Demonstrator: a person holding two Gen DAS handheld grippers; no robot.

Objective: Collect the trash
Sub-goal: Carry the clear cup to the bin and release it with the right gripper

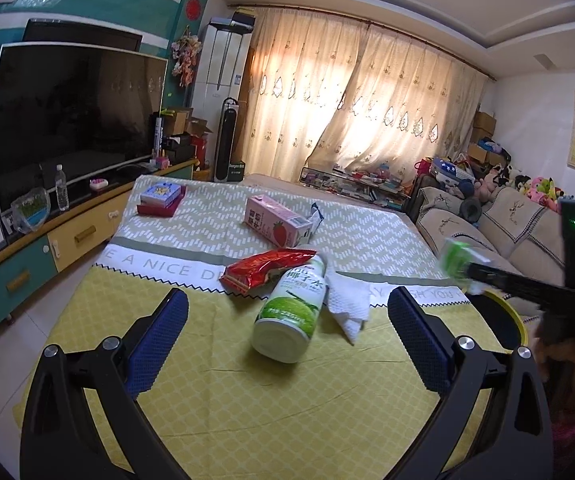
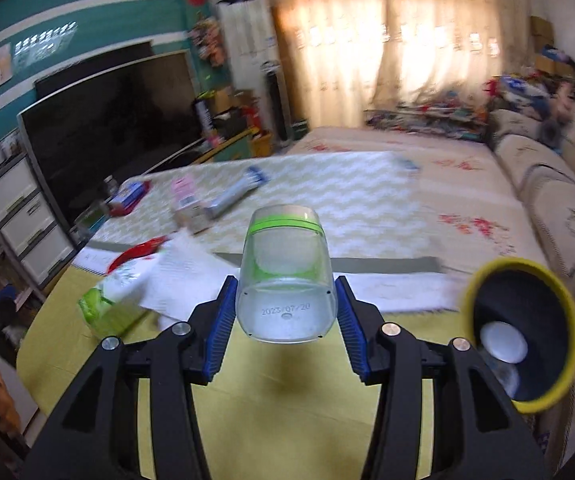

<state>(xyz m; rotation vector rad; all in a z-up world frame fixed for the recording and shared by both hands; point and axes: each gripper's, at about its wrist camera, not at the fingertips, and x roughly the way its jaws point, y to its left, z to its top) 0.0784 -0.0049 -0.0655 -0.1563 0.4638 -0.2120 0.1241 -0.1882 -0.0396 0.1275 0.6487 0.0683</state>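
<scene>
My right gripper (image 2: 285, 312) is shut on a clear plastic cup with a green band (image 2: 285, 276), held above the table; it shows blurred in the left wrist view (image 1: 457, 260). A black bin with a yellow rim (image 2: 521, 336) stands to its right with a white lid inside. My left gripper (image 1: 287, 316) is open above the yellow tablecloth (image 1: 223, 400). Between and ahead of its fingers lie a green and white coconut drink bottle (image 1: 291, 312), a red snack bag (image 1: 265, 270), a white tissue (image 1: 347, 300) and a pink strawberry milk carton (image 1: 277, 226).
A small stack of boxes (image 1: 161, 198) sits at the table's far left. A TV (image 1: 75, 116) on a cabinet stands left, a sofa (image 1: 499, 232) right. A blue and white wrapper (image 2: 237, 192) lies farther back.
</scene>
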